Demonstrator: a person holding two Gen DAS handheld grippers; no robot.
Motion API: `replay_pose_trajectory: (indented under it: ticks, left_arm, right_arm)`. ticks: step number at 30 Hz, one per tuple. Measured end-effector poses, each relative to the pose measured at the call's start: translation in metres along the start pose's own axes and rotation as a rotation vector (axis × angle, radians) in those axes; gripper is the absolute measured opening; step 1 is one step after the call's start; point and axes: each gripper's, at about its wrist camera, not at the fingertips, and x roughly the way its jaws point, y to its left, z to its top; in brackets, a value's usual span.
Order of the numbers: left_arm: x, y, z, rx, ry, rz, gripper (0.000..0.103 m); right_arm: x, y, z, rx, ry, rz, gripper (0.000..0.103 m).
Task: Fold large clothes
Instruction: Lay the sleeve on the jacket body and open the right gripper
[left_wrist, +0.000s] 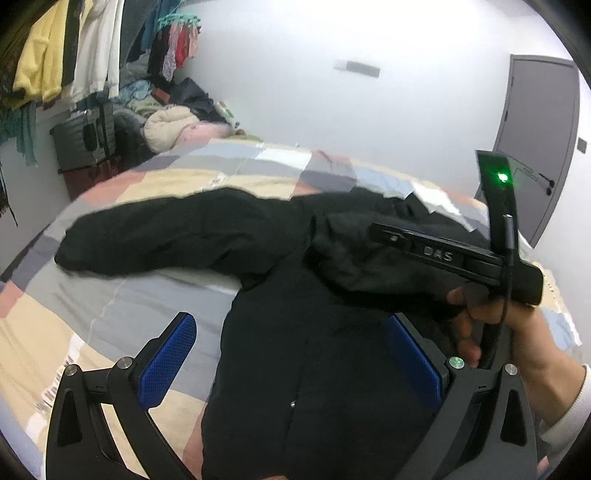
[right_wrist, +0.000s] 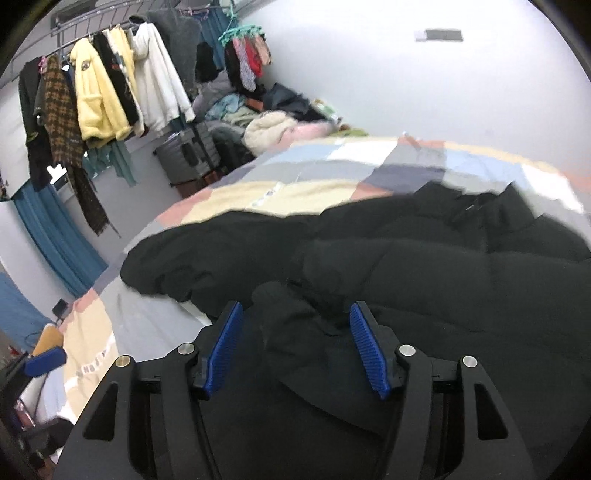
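Black padded fabric fills the middle and lower part of both views: a jacket (left_wrist: 317, 350) lies spread on a bed covered by a patchwork blanket (left_wrist: 122, 306) of beige, grey, pink and pale blue squares. 1 sleeve (left_wrist: 173, 236) stretches toward the left of the frame.

The left gripper (left_wrist: 291, 358) hangs released over the jacket body, its 2 blue pads wide apart with cloth between but untouched. The right gripper (right_wrist: 297, 347) is likewise spread, a bunched fold of sleeve cuff (right_wrist: 295, 317) lying between its pads without being pinched. In the left view this right gripper crosses the right side of the frame, held by the person's hand (left_wrist: 491, 325); raised letters on it read "DAS", and a green light (left_wrist: 503, 177) glows above.

In the upper left a clothes rail (right_wrist: 92, 33) carries yellow, white and checked garments. Below it stands a grey suitcase (right_wrist: 184, 155), with heaped clothes (right_wrist: 258, 118) behind. A grey door (left_wrist: 535, 147) shows at the right edge.
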Motion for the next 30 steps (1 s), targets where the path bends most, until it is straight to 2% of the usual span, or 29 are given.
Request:
replay_pose_trajectory:
  ticks: [9,15,21,30]
  left_arm:
    - [-0.066,-0.033,0.015,0.049,-0.051,-0.027,0.103]
    - [-0.107,-0.057,0.017,0.084,-0.096,-0.031,0.103]
    - [-0.143,-0.075,0.015,0.106,-0.133,-0.048,0.103]
    - [-0.168,-0.099,0.000,0.132,-0.160,-0.083,0.103]
  right_arm:
    - [-0.106,0.006,0.015,-0.006,-0.124,-0.098,0.059]
    - [-0.163,0.012,0.009,-0.014,-0.179,-0.142,0.059]
    - [-0.210,0.013,-0.007,-0.004,-0.222,-0.201,0.059]
    - [-0.261,0.015,-0.049,0.003,-0.264,-0.288,0.059]
